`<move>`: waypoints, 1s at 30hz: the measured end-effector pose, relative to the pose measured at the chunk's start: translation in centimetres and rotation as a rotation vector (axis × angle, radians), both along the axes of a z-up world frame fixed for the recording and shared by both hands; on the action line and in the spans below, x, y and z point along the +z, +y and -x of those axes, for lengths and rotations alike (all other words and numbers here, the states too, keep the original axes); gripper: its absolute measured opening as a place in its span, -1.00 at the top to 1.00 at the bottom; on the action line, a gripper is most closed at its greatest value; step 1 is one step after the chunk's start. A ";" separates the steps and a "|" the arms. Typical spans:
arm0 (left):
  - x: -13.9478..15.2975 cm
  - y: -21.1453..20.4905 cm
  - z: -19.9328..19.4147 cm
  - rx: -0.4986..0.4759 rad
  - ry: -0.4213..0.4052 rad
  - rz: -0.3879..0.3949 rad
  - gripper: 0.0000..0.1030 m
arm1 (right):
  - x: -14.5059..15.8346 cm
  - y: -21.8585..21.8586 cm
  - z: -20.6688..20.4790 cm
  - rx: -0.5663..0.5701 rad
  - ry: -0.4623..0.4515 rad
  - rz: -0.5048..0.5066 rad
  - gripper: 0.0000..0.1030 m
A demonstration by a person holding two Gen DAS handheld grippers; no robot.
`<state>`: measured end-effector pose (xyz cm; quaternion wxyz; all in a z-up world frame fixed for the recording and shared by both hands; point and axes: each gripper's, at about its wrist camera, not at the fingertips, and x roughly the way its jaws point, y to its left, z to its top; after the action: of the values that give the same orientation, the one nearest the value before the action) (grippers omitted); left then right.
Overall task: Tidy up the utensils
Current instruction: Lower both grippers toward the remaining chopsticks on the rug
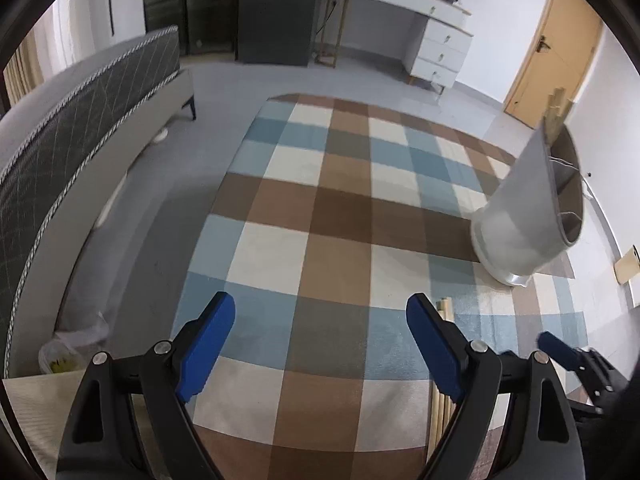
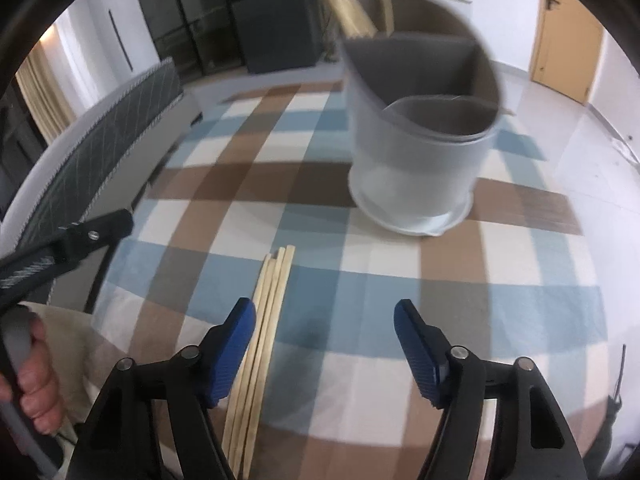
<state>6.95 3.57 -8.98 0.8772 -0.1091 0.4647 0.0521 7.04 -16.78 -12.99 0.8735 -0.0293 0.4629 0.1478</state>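
Task state: partly done, by the look of it. Pale wooden chopsticks (image 2: 348, 4) already upright in rear compartment of grey cylindrical utensil holder with inner dividers (image 2: 416, 152); count there uncertain, several, blurred. Front compartments apparently empty.

Still to sort: bundle of pale wooden chopsticks (image 2: 266, 320) flat on checked blue, brown and cream cloth of worktop (image 2: 500, 320), near side of holder, well apart from it. Count from tips: four visible, perhaps more beneath; cannot tell exactly.

Holder count: one. Standing on white saucer-like base (image 2: 412, 222), toward right side of worktop.

Right hand-held gripper (image 2: 324, 344): jaws moderately apart, nothing between pads; bundle just beside left blue pad (image 2: 230, 354), partly under it. Not gripped.

Left hand-held gripper (image 1: 320, 344): jaws wide apart, empty, over bare cloth; same bundle just beyond its right pad.

Judgement: remaining work is pickup of loose bundle and transfer into holder.
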 end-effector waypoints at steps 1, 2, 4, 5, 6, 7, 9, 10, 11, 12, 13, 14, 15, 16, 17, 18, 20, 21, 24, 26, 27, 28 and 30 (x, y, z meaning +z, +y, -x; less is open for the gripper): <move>-0.2 0.2 -0.2 0.007 0.010 0.004 -0.64 | -0.5 0.5 -0.6 0.008 0.014 0.012 -0.32; -0.4 0.5 -0.3 0.019 0.022 0.017 -0.64 | -0.8 0.7 -0.9 0.013 0.022 0.017 -0.31; -0.8 1.0 -0.5 0.033 0.057 0.045 -0.64 | -1.8 1.5 -1.8 0.026 0.053 0.033 -0.29; -1.0 1.1 -0.6 0.038 0.069 0.050 -0.64 | -2.1 1.7 -2.0 0.029 0.064 0.041 -0.27; -1.1 1.2 -0.6 0.043 0.076 0.052 -0.64 | -2.6 2.0 -2.2 0.032 0.081 0.056 -0.21; -1.2 1.3 -0.5 0.047 0.079 0.052 -0.64 | -3.0 2.1 -2.4 0.035 0.096 0.065 -0.11; -1.2 1.3 -0.6 0.048 0.083 0.057 -0.64 | -3.5 2.5 -2.5 0.045 0.117 0.073 -0.01; -1.1 1.3 -0.5 0.049 0.083 0.062 -0.64 | -3.5 2.5 -2.5 0.045 0.118 0.081 -0.01; -1.0 1.3 -0.5 0.050 0.082 0.061 -0.64 | -3.4 2.5 -2.4 0.044 0.109 0.089 -0.01; -0.9 1.3 -0.5 0.050 0.081 0.060 -0.64 | -3.4 2.6 -2.3 0.045 0.108 0.097 -0.01; -0.8 1.4 -0.5 0.051 0.080 0.064 -0.64 | -3.4 2.7 -2.3 0.044 0.106 0.106 -0.01; -0.8 1.4 -0.6 0.053 0.082 0.070 -0.64 | -3.4 2.6 -2.2 0.043 0.107 0.112 -0.01; -0.8 1.5 -0.7 0.054 0.085 0.075 -0.64 | -3.5 2.5 -2.3 0.041 0.114 0.112 0.00; -0.9 1.5 -0.7 0.055 0.090 0.085 -0.64 | -3.6 2.2 -2.2 0.036 0.123 0.111 0.00; -0.9 1.5 -0.7 0.055 0.094 0.089 -0.64 | -3.5 2.1 -2.2 0.030 0.125 0.107 0.01; -0.9 1.6 -0.7 0.056 0.095 0.089 -0.64 | -3.6 1.9 -2.2 0.022 0.134 0.111 0.01; -0.9 1.6 -0.7 0.059 0.095 0.091 -0.64 | -3.5 1.7 -1.9 0.022 0.133 0.117 0.01; -0.8 1.7 -0.7 0.062 0.095 0.093 -0.64 | -3.5 1.6 -1.9 0.022 0.133 0.119 0.02; -0.7 1.9 -0.7 0.071 0.094 0.096 -0.64 | -3.5 1.6 -1.9 0.018 0.137 0.127 0.02; -0.7 2.1 -0.7 0.073 0.098 0.103 -0.64 | -3.4 1.7 -2.0 0.020 0.138 0.137 0.02; -0.7 2.1 -0.7 0.074 0.102 0.105 -0.64 | -3.4 1.9 -2.2 0.025 0.137 0.143 0.02; -0.8 2.2 -0.8 0.074 0.107 0.104 -0.64 | -3.4 2.1 -2.4 0.031 0.132 0.151 0.02; -0.9 2.3 -0.8 0.078 0.110 0.109 -0.64 | -3.4 2.5 -3.1 0.050 0.115 0.167 0.02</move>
<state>7.78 5.87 -9.86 0.8403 -0.1719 0.5098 0.0667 10.10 -14.27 -16.43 0.8359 -0.1050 0.5223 0.1319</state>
